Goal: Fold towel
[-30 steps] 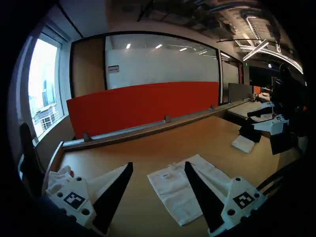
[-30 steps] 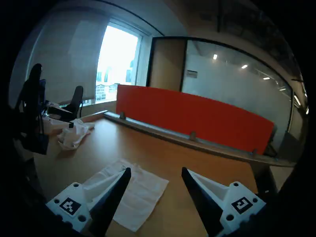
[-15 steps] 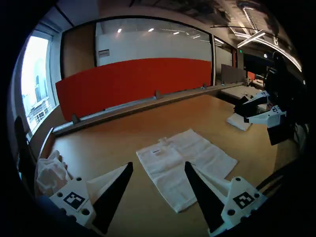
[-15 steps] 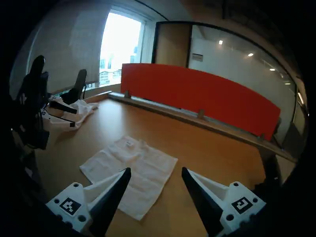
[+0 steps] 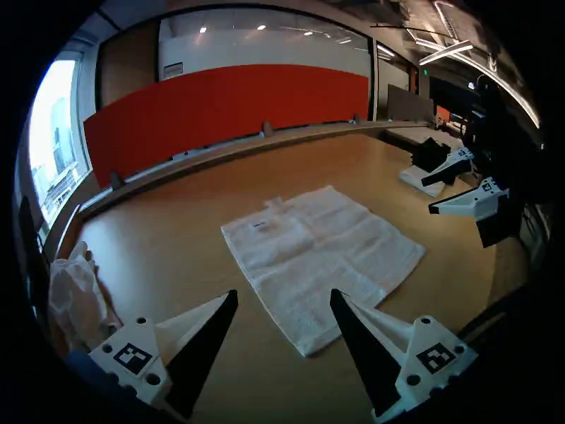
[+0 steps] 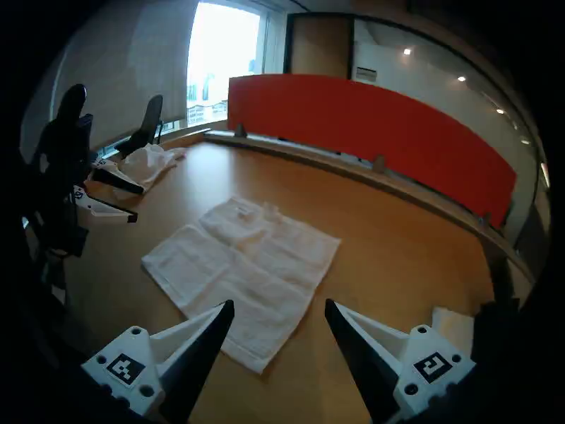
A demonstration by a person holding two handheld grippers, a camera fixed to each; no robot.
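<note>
Left gripper, right gripper: jaws open, empty. Towel flat, bare counter around all edges. Right gripper view: chair by window.

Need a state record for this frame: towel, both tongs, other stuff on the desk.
towel: white, spread flat on the desk, no fold yet
left tongs: open, empty, pointed at the towel's near corner
right tongs: open, empty, pointed at the towel
other items: crumpled white cloth at the window end; folded white cloth at the opposite end
backdrop: red divider along the far desk edge
</note>
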